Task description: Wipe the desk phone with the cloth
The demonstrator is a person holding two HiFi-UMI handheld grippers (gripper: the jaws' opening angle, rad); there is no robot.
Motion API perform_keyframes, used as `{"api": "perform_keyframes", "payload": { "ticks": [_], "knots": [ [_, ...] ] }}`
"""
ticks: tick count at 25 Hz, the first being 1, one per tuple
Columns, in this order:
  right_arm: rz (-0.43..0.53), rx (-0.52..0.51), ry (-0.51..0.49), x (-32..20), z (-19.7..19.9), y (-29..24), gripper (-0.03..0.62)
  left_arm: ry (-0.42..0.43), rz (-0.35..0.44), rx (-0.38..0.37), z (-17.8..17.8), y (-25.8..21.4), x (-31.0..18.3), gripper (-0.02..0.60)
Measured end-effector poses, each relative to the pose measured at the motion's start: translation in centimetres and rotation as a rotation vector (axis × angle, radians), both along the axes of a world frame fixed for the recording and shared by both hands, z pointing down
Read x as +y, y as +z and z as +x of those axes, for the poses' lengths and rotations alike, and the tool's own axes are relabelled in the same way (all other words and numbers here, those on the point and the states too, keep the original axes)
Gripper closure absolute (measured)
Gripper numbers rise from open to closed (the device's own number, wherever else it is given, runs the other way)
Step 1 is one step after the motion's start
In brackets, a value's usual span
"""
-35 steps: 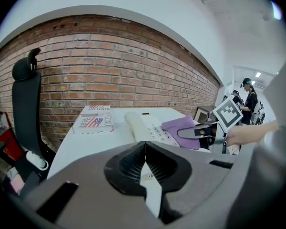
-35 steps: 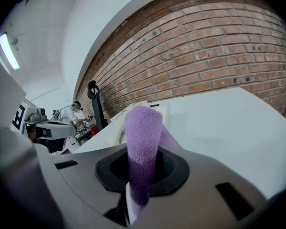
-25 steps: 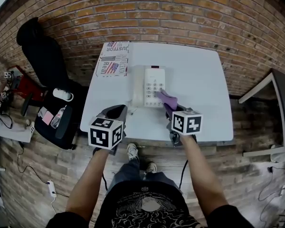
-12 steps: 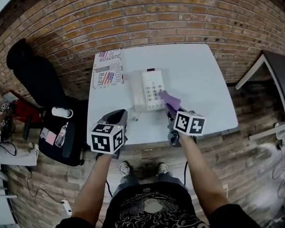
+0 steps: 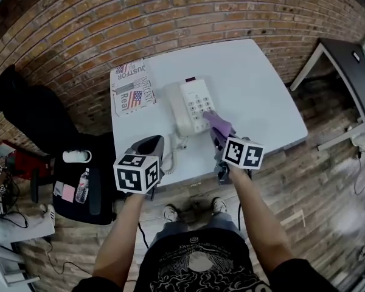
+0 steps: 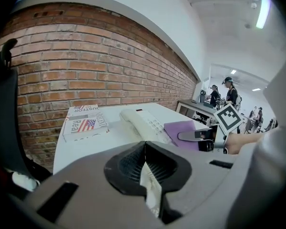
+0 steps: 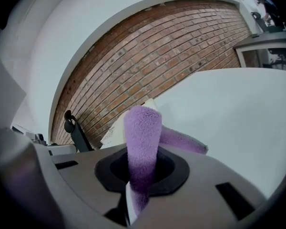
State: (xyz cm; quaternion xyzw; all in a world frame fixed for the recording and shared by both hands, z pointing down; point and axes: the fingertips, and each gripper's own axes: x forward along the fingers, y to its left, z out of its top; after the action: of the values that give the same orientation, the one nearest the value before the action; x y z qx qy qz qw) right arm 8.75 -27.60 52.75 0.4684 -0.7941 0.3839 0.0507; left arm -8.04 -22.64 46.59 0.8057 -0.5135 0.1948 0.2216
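Swinging round since a second ago, the head view now shows the white surface (image 5: 255,96) skewed. The phone (image 5: 191,105) on it no longer runs nearly straight up the view: its long axis goes from 5 o'clock to 11 o'clock, handset on its left. Both forearms reach forward from 6 o'clock. The left gripper (image 5: 151,146) hangs at the phone's 7 o'clock, jaws pressed together on nothing. The right gripper (image 5: 218,137) has its jaws clenched on the purple cloth (image 5: 217,122), at the phone's near right corner.
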Motion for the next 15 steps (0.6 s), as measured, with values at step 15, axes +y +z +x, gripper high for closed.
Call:
{"api": "perform_keyframes", "payload": {
  "ticks": [15],
  "knots": [
    [0.019,-0.095,0.135,1.9,-4.8,-0.1,0.549,0.165,-0.007,0.025,-2.3,1.0,0.0,0.573]
  ]
}}
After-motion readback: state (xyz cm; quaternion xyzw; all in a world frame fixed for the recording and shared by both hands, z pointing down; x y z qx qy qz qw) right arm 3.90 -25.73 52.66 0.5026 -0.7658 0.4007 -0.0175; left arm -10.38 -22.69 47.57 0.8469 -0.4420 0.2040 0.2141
